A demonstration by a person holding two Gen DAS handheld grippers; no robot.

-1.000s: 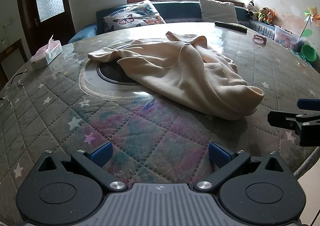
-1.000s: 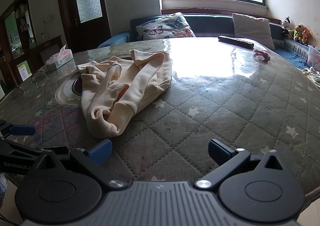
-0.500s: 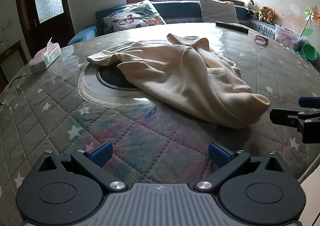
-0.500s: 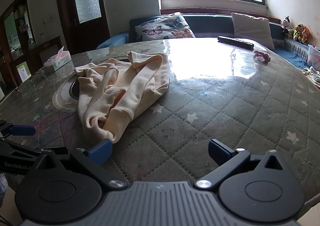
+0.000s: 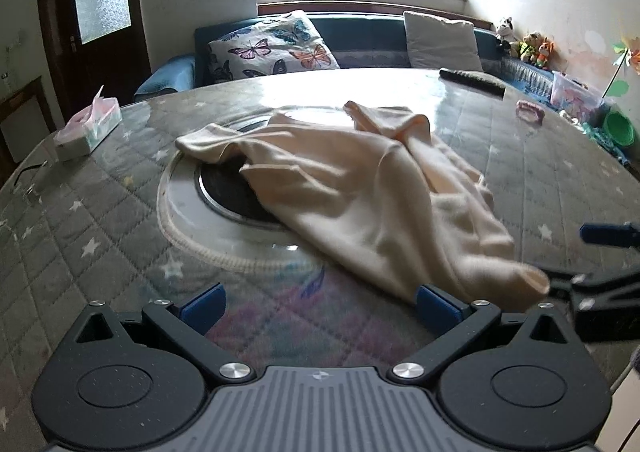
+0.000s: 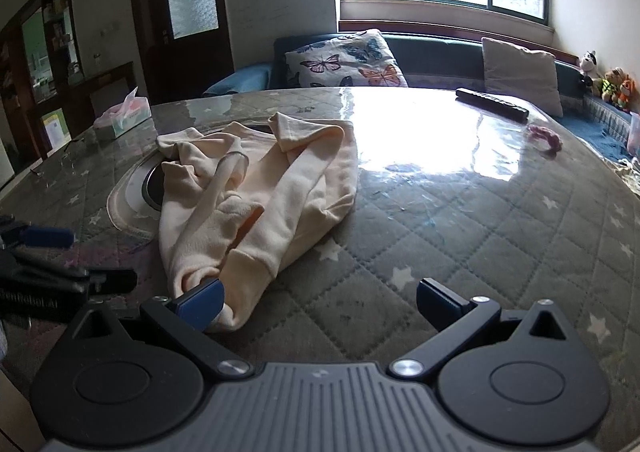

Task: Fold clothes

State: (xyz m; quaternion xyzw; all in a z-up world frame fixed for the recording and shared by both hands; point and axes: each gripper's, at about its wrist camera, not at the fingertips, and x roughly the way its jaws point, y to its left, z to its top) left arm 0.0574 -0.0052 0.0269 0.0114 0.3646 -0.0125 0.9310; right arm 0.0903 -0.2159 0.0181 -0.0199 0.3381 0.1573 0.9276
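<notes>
**Both grippers at the garment's near end**

Quilted, star-printed and covered in clear film, the round surface (image 5: 100, 220) carries the crumpled cream fleece garment (image 5: 360, 188) across its inset dark disc. From your left gripper (image 5: 320, 298), fingers spread, the hem touches the right pad.

From your right gripper (image 6: 320, 298), fingers also spread, the cuff lies against the left pad. Close carelessly and you may pinch one layer only, dragging the bundle over the slick film.
</notes>
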